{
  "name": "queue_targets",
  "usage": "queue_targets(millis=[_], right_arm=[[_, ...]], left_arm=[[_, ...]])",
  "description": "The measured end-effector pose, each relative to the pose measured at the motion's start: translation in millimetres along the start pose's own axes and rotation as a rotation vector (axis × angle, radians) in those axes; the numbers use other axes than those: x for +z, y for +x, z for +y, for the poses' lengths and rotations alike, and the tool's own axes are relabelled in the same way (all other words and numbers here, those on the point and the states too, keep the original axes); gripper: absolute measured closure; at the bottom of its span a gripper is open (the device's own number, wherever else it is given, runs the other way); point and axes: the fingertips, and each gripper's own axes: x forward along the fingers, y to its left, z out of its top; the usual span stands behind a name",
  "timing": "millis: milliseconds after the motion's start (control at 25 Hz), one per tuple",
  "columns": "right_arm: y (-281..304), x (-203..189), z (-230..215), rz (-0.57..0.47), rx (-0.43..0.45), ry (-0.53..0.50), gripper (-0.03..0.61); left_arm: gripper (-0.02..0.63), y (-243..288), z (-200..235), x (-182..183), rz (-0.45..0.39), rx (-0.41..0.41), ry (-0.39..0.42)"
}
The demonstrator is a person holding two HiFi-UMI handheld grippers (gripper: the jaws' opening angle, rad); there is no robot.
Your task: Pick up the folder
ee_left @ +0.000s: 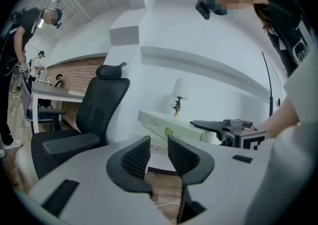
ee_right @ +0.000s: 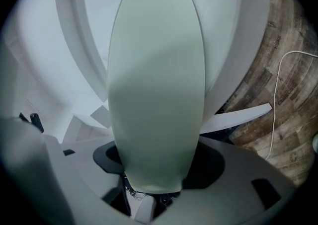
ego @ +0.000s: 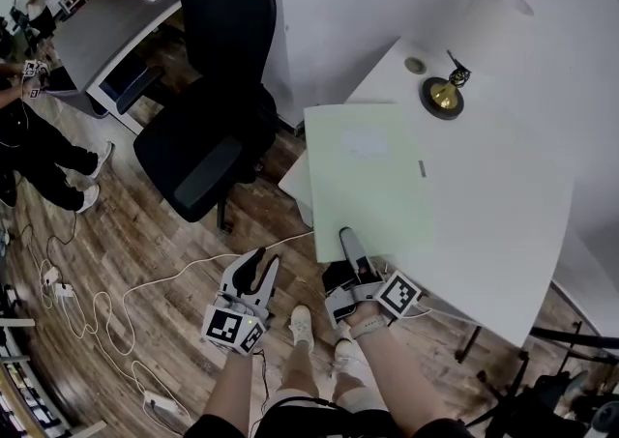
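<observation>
A pale green folder (ego: pixel 372 180) lies flat on the white table (ego: pixel 503 223), its near edge reaching over the table's front edge. My right gripper (ego: pixel 346 238) is at that near edge with one jaw on top of the folder; the other jaw is hidden beneath. In the right gripper view the folder (ee_right: pixel 156 85) fills the space between the wide-set jaws, and I see no pad pressing on it. My left gripper (ego: pixel 259 267) hangs over the floor left of the table, open and empty (ee_left: pixel 159 152). The right gripper (ee_left: pixel 223 125) also shows in the left gripper view.
A lamp with a brass base (ego: pixel 443 96) and white shade stands at the table's far end. A black office chair (ego: pixel 208 127) stands left of the table. White cables (ego: pixel 106 315) trail over the wooden floor. A person (ego: pixel 29 141) stands at the far left.
</observation>
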Motion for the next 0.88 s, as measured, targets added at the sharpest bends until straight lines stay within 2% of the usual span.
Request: queue_targets(millis=[360, 600, 720, 880], right_arm=[[-8, 1, 5, 0.020, -0.006, -0.010, 0.281], [-16, 5, 17, 0.047, -0.020, -0.114, 0.281], [-22, 11, 24, 0.056, -0.026, -0.158, 0.281], [-29, 17, 35, 0.076, -0.019, -0.214, 0.281]], left_arm=[[0.502, -5, -1, 11, -0.013, 0.005, -0.010], [0.502, -11, -6, 19, -0.038, 0.005, -0.017], [0.502, -12, -9, 25, -0.042, -0.004, 0.016], [0.543, -13, -16, 33, -0.048, -0.015, 0.047]])
